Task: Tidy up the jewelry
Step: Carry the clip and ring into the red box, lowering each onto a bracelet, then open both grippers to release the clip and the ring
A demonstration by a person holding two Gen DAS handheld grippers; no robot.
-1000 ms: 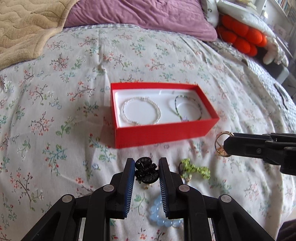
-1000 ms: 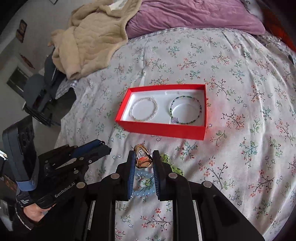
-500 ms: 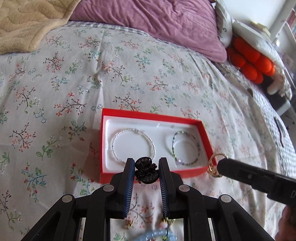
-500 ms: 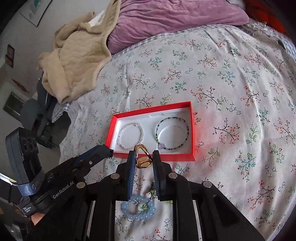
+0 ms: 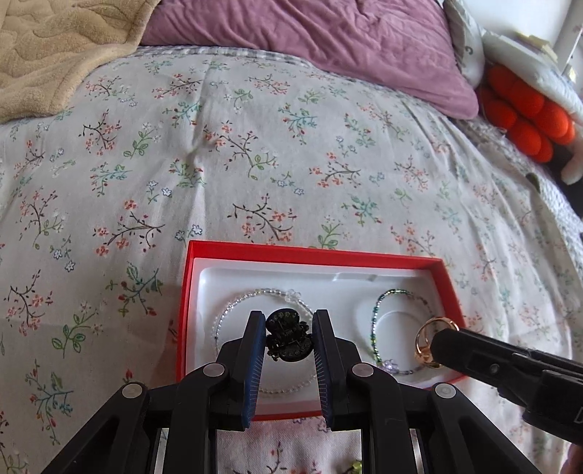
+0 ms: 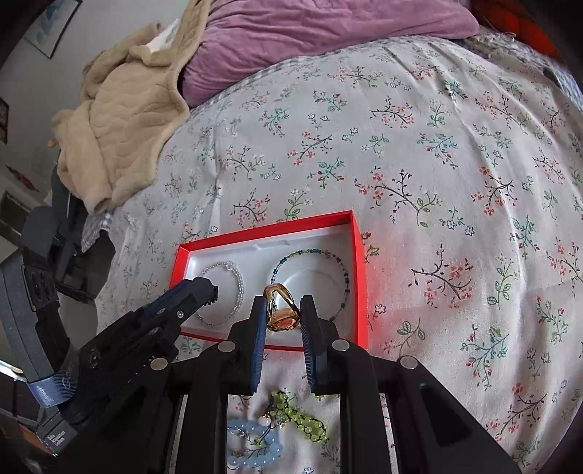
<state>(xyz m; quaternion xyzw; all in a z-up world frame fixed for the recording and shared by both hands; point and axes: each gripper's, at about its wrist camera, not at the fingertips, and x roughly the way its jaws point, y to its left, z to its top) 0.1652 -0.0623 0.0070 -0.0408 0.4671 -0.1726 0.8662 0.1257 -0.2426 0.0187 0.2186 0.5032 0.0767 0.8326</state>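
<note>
Left gripper (image 5: pixel 288 341) jaws clamp the black hair claw (image 5: pixel 288 341), right gripper (image 6: pixel 282 314) jaws the gold ring (image 6: pixel 280 310): lower each inside the red box (image 5: pixel 309 251), clear of bracelets, before releasing.

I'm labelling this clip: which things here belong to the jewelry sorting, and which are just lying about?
Job: red box, clear bead bracelet, green bead bracelet, black hair claw, gold ring, blue bracelet, lime bracelet.

Lying about: beige blanket, purple pillow, orange plush.

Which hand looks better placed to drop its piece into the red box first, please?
Either, marginally the left: the left gripper holds the black hair claw clip over the red cardboard box; the right gripper, with the gold ring, nears its edge.
</note>
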